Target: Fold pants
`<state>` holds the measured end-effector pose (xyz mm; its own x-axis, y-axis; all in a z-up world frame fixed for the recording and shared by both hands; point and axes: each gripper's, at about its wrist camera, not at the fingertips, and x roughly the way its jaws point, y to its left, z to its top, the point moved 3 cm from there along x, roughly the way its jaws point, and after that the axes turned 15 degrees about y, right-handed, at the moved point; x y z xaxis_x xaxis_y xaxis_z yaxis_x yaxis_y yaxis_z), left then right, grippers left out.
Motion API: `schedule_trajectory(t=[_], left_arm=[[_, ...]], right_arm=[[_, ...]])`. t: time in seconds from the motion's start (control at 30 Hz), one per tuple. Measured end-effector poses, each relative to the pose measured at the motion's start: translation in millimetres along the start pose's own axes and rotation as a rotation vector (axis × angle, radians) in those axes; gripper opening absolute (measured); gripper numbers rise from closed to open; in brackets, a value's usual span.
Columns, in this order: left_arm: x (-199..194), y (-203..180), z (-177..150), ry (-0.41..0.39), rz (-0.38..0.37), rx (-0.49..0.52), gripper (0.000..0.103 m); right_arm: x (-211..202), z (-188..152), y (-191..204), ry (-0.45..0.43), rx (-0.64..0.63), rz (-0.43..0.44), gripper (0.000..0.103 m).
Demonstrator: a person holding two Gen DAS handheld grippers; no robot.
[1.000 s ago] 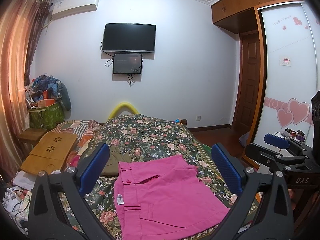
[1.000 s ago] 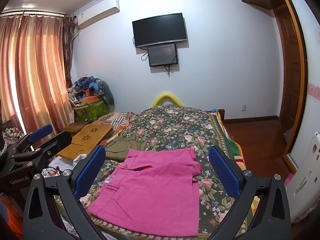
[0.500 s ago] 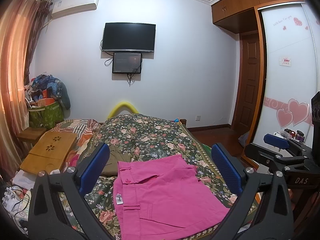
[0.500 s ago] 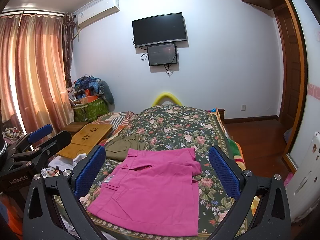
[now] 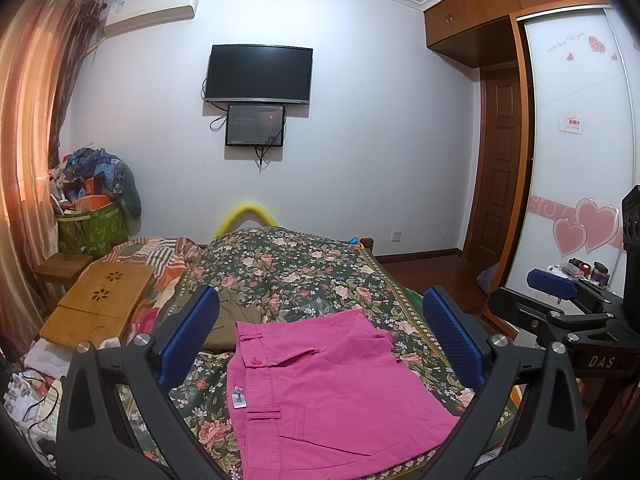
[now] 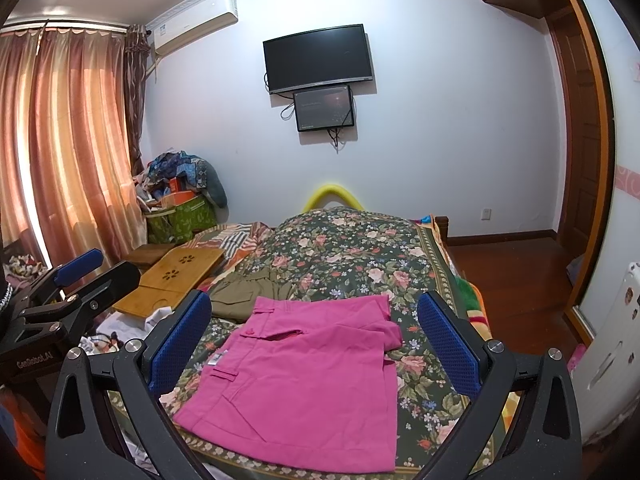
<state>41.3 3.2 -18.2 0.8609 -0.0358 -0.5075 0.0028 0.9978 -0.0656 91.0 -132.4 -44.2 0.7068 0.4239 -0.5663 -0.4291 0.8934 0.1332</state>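
Pink pants (image 5: pixel 320 392) lie folded into a flat rectangle on the near end of the floral bedspread (image 5: pixel 304 272); they also show in the right wrist view (image 6: pixel 304 380). My left gripper (image 5: pixel 320 340) is open and empty, held above and in front of the pants. My right gripper (image 6: pixel 314 340) is open and empty, also above the pants. The right gripper shows at the right edge of the left wrist view (image 5: pixel 560 312), and the left gripper at the left edge of the right wrist view (image 6: pixel 68 292).
Folded olive pants (image 6: pixel 248 292) lie just beyond the pink ones. A wooden lap tray (image 5: pixel 96 304) rests on the bed's left side, with clutter and cables (image 5: pixel 32 392) below it. A wardrobe (image 5: pixel 580 160) and wooden floor (image 6: pixel 516 284) are on the right.
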Motion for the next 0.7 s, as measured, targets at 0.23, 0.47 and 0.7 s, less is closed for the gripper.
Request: schedule_trajectory(t=[0.23, 0.47, 0.7], left_arm=[[2, 2, 0, 0.007, -0.001, -0.005, 0.103], [9, 6, 0, 0.005, 0.001, -0.004, 0.103], [51, 26, 5, 0.084, 0.028, -0.002, 0.103]], right_arm=[[2, 0, 0, 0.007, -0.001, 0.0, 0.103], [7, 0, -2, 0.023, 0.002, -0.007, 0.103], [31, 3, -20, 0.063, -0.014, -0.077, 0.103]])
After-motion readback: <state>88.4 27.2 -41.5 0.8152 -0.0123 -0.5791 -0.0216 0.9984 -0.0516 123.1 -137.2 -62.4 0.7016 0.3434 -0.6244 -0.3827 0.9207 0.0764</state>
